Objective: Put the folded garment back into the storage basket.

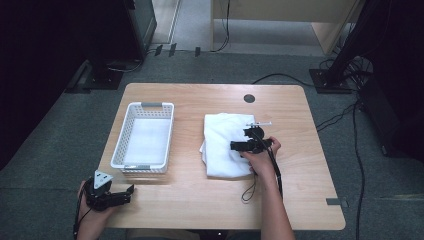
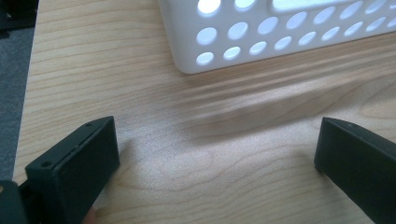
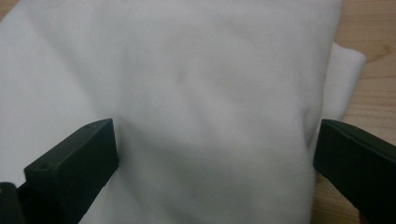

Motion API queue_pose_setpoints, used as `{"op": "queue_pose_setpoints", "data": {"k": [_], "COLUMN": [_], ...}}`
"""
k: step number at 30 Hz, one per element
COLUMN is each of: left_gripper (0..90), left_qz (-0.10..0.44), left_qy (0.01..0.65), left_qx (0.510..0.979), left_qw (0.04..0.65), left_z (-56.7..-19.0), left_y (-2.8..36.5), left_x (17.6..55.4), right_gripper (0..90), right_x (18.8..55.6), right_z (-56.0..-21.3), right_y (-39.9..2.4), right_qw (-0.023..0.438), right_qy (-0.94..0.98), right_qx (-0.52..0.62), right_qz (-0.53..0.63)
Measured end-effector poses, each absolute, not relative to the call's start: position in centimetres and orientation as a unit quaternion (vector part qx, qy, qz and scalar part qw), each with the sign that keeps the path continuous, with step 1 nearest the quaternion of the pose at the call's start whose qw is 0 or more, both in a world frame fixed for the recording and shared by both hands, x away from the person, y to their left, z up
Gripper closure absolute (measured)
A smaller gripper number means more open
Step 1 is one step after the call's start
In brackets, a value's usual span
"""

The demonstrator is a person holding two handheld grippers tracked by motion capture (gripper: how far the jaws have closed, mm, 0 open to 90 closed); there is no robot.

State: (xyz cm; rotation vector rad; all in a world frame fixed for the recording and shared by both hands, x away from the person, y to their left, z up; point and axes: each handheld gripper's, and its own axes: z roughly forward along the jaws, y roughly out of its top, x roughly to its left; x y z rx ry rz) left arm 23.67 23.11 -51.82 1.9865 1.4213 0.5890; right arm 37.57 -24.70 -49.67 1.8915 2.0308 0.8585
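A light wooden bench (image 1: 190,200) with rounded corners and a round cable hole (image 1: 249,98) stands on grey carpet (image 1: 65,150). Black cables (image 1: 345,112) trail across the floor at the right. Beyond are a pale wooden desk (image 1: 330,30) and dark stands, perhaps equipment bases (image 1: 102,75).

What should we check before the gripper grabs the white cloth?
1. Right gripper open: ok, jaws wide apart.
2. Right gripper over the folded white cloth: ok, cloth lies between the jaws in the right gripper view.
3. Jaws touching the cloth: cannot tell.
4. White basket ready for it: ok, nothing inside but its white bottom.
5. Left gripper out of the way: ok, open, low near the table edge in front of the basket.
6. Cloth neatly folded: ok, one corner sticks out slightly.
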Motion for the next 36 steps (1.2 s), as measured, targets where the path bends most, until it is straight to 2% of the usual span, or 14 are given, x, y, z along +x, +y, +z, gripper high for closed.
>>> {"op": "queue_pose_setpoints", "data": {"k": [4, 9, 13, 18, 20, 22, 23, 25, 29, 33, 36], "left_gripper": [0.0, 0.0, 0.0, 0.0, 0.0, 0.0, 0.0, 0.0, 0.0, 0.0, 0.0], "left_qz": [0.223, 0.222, 0.222, 0.222, 0.222, 0.223, 0.223, 0.223, 0.223, 0.223, 0.222], "left_qy": [0.537, 0.537, 0.536, 0.536, 0.536, 0.536, 0.537, 0.537, 0.537, 0.537, 0.536], "left_qx": [0.753, 0.753, 0.753, 0.754, 0.754, 0.753, 0.753, 0.753, 0.753, 0.753, 0.753], "left_qw": [0.309, 0.309, 0.309, 0.309, 0.309, 0.309, 0.309, 0.309, 0.309, 0.309, 0.309], "left_z": [-51.8, -51.8, -51.8, -51.8, -51.8, -51.8, -51.8, -51.8, -51.8, -51.8, -51.8], "left_y": [23.1, 23.1, 23.1, 23.1, 23.1, 23.1, 23.1, 23.1, 23.1, 23.1, 23.1], "left_x": [23.7, 23.7, 23.7, 23.7, 23.7, 23.7, 23.7, 23.7, 23.7, 23.7, 23.7], "right_gripper": [0.0, 0.0, 0.0, 0.6, 5.6, 6.7, 13.1, 17.4, 33.1, 35.1, 42.2], "right_x": [37.8, 37.9, 37.6, 37.3, 37.0, 36.9, 36.3, 35.9, 35.1, 34.9, 34.6], "right_z": [-50.1, -50.1, -50.1, -50.5, -50.6, -50.7, -51.2, -51.6, -51.8, -51.8, -51.9], "right_y": [-24.8, -24.5, -24.2, -23.8, -23.7, -23.7, -23.8, -23.9, -24.1, -23.6, -23.2], "right_qw": [0.09, 0.084, 0.083, 0.105, 0.117, 0.121, 0.142, 0.152, 0.146, 0.153, 0.159], "right_qy": [0.693, 0.712, 0.723, 0.73, 0.731, 0.733, 0.729, 0.725, 0.716, 0.709, 0.7], "right_qx": [0.647, 0.625, 0.612, 0.597, 0.588, 0.582, 0.565, 0.554, 0.547, 0.556, 0.561], "right_qz": [0.304, 0.31, 0.311, 0.316, 0.325, 0.331, 0.36, 0.38, 0.408, 0.406, 0.412]}}
